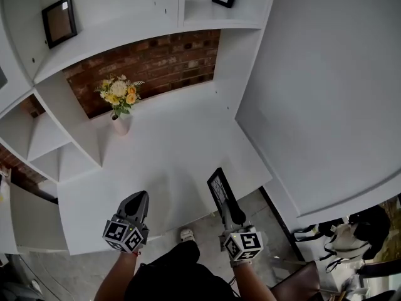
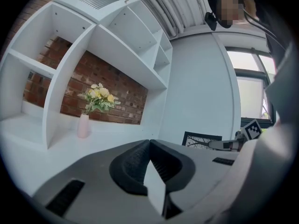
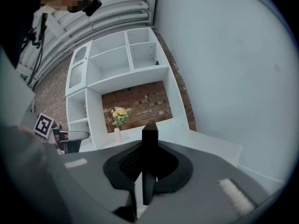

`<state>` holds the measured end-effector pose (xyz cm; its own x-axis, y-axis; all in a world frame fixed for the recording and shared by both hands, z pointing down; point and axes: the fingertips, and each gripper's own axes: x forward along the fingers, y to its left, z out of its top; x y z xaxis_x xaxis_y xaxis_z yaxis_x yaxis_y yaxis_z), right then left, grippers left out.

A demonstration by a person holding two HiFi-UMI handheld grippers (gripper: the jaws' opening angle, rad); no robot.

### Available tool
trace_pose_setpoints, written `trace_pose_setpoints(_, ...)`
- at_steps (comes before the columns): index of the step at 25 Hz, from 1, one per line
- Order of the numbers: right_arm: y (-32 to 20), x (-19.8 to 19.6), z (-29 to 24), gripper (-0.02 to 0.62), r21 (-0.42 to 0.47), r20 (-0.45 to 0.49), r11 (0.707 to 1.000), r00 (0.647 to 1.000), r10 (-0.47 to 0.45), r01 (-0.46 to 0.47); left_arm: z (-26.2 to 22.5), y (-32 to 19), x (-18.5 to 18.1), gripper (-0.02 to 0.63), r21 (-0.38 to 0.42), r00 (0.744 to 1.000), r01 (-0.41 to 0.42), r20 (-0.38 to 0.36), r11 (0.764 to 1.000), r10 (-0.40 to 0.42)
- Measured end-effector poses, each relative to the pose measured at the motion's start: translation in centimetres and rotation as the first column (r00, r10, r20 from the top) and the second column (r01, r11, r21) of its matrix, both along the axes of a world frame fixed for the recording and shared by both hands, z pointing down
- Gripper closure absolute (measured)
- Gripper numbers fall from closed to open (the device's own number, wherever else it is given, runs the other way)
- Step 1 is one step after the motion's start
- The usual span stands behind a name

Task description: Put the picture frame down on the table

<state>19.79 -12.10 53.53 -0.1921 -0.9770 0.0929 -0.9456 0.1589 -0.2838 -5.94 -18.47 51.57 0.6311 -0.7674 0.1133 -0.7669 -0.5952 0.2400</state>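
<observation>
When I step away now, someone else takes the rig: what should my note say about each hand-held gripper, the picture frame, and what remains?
Left hand-held gripper: shut, empty, over the table's front edge.
Right hand-held gripper: shut on the picture frame's edge.
Picture frame: standing on edge near the table's front right corner; whether it touches the surface cannot be told.
Done: the frame is gripped and at the table.
Left: lay it down on the table, then open the right jaws.
</observation>
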Motion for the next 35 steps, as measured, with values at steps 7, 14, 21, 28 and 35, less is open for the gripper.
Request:
trace_pose_setpoints(7, -3.2, 0.5, 1.4, 0.572, -0.04, -0.008, 0.998, 0.999, -0.038, 0.038, 1.0, -2.7, 0.7, 0.606, -0.021, 0.999, 0.031, -0.007, 0.999, -0.031)
trace_pose_setpoints(14, -6.1, 0.3, 2.6, 0.572, -0.086, -0.021, 0.993, 0.996, -0.082, 0.08, 1.8, -4.8, 1.1, 0.606, -0.044, 0.998, 0.058, -0.011, 0.997, -0.059)
trace_pose_setpoints(21, -9.6, 0.4, 3.1, 0.572, -0.111, -0.076, 0.988, 0.99, -0.117, 0.108, 1.6, -7.9, 1.4, 0.606, -0.034, 0.996, 0.082, -0.019, 0.996, -0.083)
trace_pose_setpoints(28, -12.9, 0.7, 3.7, 0.572, -0.123, -0.09, 0.985, 0.987, -0.13, 0.118, 1.2, -10.0, 1.5, 0.606, -0.027, 0.995, 0.1, -0.021, 0.995, -0.101)
trace_pose_setpoints(35, -13.6, -0.2, 5.3, 0.572, -0.162, -0.084, 0.976, 0.984, -0.159, 0.144, 1.3, -9.8, 0.3, 0.606, -0.039, 0.988, 0.152, -0.017, 0.988, -0.153)
